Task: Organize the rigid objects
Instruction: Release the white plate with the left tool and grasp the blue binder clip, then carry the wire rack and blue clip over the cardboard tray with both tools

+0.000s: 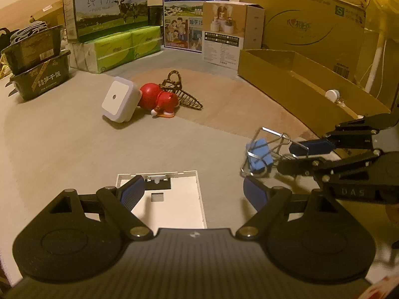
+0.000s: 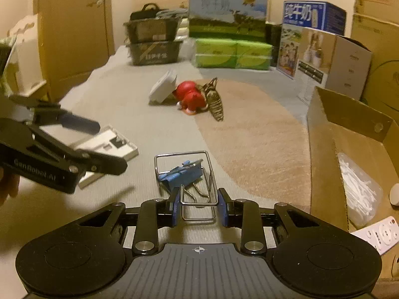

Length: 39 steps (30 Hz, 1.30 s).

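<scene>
My right gripper (image 2: 199,209) is shut on the wire handle of a blue binder clip (image 2: 180,174) and holds it above the grey mat; the clip also shows in the left wrist view (image 1: 259,155), with the right gripper (image 1: 286,153) coming in from the right. My left gripper (image 1: 193,191) is open and empty over a flat white plastic tray (image 1: 179,206), which also shows in the right wrist view (image 2: 112,142). A white square night light (image 1: 119,102), a red figurine (image 1: 159,99) and a woven wire cone (image 1: 184,92) lie together mid-mat.
An open cardboard box (image 2: 324,134) stands at the right, holding a bag of white sticks (image 2: 356,189) and a white remote (image 2: 381,231). Milk cartons (image 1: 107,7), green tissue packs (image 1: 119,49) and stacked black tubs (image 1: 37,62) line the back.
</scene>
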Each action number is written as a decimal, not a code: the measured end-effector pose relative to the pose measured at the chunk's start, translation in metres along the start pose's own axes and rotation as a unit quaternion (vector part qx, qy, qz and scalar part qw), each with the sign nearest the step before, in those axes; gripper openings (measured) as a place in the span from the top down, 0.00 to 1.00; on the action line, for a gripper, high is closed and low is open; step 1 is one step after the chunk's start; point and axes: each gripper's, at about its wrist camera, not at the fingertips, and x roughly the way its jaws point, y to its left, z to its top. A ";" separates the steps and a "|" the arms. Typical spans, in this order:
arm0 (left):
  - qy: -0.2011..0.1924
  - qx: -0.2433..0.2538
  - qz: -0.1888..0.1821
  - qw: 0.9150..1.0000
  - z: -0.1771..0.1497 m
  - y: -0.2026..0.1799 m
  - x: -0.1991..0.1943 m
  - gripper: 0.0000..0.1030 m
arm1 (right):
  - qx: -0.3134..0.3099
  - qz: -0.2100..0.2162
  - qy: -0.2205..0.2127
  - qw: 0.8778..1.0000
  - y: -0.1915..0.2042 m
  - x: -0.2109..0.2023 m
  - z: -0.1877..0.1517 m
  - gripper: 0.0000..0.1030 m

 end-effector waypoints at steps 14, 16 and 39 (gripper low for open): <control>-0.004 0.009 -0.021 1.000 0.001 -0.016 0.004 0.18 | 0.082 0.012 -0.068 0.994 -0.017 -0.028 0.017 0.71; -0.007 0.013 -0.027 1.000 0.005 -0.020 0.007 0.18 | 0.085 0.004 -0.072 0.994 -0.019 -0.032 0.018 0.71; 0.013 -0.013 -0.042 0.999 0.032 -0.054 0.069 0.80 | 0.109 -0.034 -0.079 0.990 -0.046 -0.042 0.019 0.71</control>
